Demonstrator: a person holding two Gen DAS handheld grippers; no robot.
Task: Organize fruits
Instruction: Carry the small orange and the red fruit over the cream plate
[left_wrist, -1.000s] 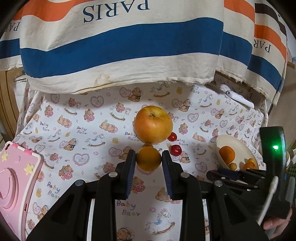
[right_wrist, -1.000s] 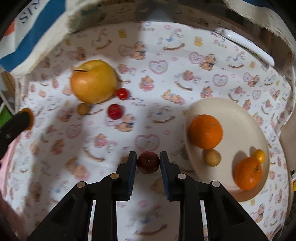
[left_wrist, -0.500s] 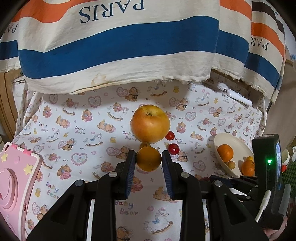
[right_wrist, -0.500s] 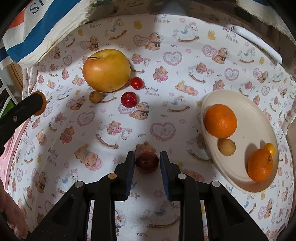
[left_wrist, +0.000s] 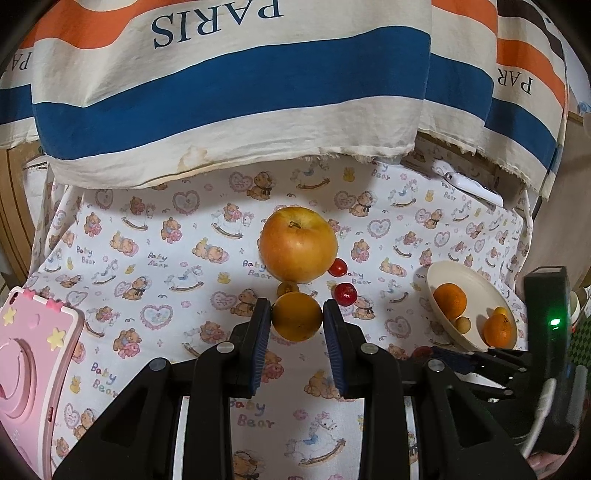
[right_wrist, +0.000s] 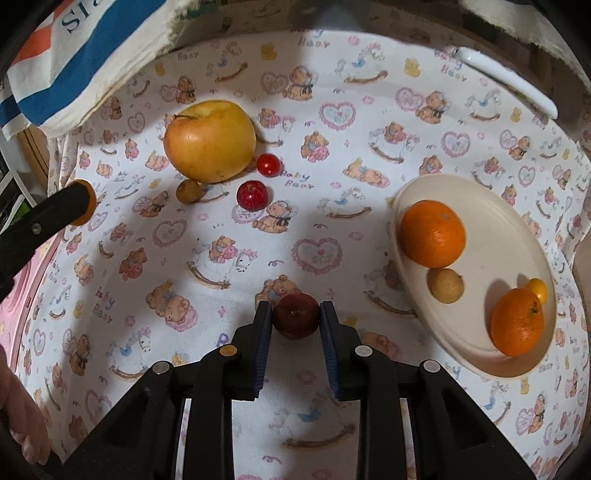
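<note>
My left gripper (left_wrist: 296, 320) is shut on a small orange fruit (left_wrist: 296, 316), held above the cloth in front of a big yellow-red apple (left_wrist: 297, 244). My right gripper (right_wrist: 295, 316) is shut on a small dark red fruit (right_wrist: 295, 315), left of a cream plate (right_wrist: 506, 258). The plate holds two oranges (right_wrist: 433, 233) (right_wrist: 517, 321), a small tan fruit (right_wrist: 445, 285) and a tiny yellow one (right_wrist: 536, 287). On the cloth by the apple (right_wrist: 209, 141) lie two small red fruits (right_wrist: 252, 195) (right_wrist: 268, 164) and a small brown one (right_wrist: 188, 191).
A striped "PARIS" cloth (left_wrist: 236, 85) hangs over the back of the table. A pink toy case (left_wrist: 29, 369) lies at the left edge. A white object (right_wrist: 506, 75) lies at the far right back. The left gripper shows in the right wrist view (right_wrist: 55, 214).
Both grippers have drawn back and risen a little with their fruits held. The right gripper moved leftward away from the plate's edge.
</note>
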